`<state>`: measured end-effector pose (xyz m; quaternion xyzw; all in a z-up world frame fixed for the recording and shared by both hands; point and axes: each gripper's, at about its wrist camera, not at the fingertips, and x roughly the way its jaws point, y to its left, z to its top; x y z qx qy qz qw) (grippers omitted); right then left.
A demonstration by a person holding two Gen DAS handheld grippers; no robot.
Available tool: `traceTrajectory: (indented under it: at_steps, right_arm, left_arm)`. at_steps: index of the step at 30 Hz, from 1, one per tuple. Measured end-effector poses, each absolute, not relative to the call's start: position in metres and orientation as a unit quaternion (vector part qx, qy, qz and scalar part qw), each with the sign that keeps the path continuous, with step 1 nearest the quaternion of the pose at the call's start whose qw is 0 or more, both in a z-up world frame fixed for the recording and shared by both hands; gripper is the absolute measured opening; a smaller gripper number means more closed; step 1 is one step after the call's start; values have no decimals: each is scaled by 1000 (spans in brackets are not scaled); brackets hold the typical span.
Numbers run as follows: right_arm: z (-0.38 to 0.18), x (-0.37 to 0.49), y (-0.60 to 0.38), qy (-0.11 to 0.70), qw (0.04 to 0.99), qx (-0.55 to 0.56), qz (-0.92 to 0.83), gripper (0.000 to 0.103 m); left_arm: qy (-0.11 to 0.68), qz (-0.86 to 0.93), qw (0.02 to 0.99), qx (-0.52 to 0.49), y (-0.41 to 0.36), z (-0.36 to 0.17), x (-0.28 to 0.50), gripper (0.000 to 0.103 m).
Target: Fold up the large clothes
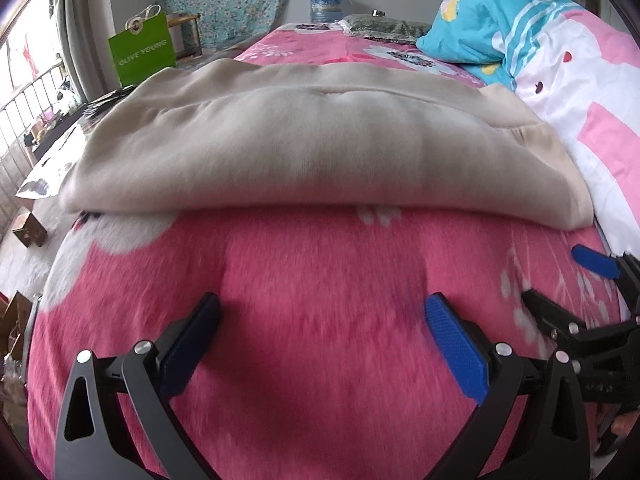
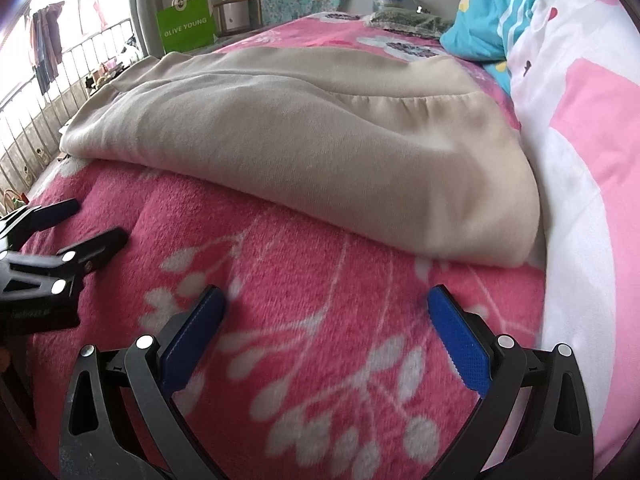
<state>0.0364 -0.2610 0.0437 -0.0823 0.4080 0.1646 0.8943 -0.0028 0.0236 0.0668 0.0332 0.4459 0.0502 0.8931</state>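
We hold both tongs low over the bed's pink floral blanket (image 1: 320, 280), just short of the beige garment (image 1: 304, 148), which lies across the bed already doubled over, its rounded fold edge facing us. The left tongs (image 1: 322, 312) are spread wide and pinch nothing; the right tongs (image 2: 326, 304) are spread too, equally empty. We judge this spacing deliberate: one pair toward each end of the near edge, so the thick cloth can be lifted evenly for another fold. The garment's right end touches the pink-and-white quilt (image 2: 580, 160), piled against the blue pillow (image 1: 480, 24), leaving that corner cramped for the right tongs.
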Motion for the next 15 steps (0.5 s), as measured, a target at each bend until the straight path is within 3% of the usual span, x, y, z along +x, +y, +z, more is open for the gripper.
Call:
traceTrajectory:
  at_steps: [15]
  right_arm:
    - [41,-29,-273,386,902,-109,161,96]
  left_arm:
    - [438,81,895,17,20,69,-77,99]
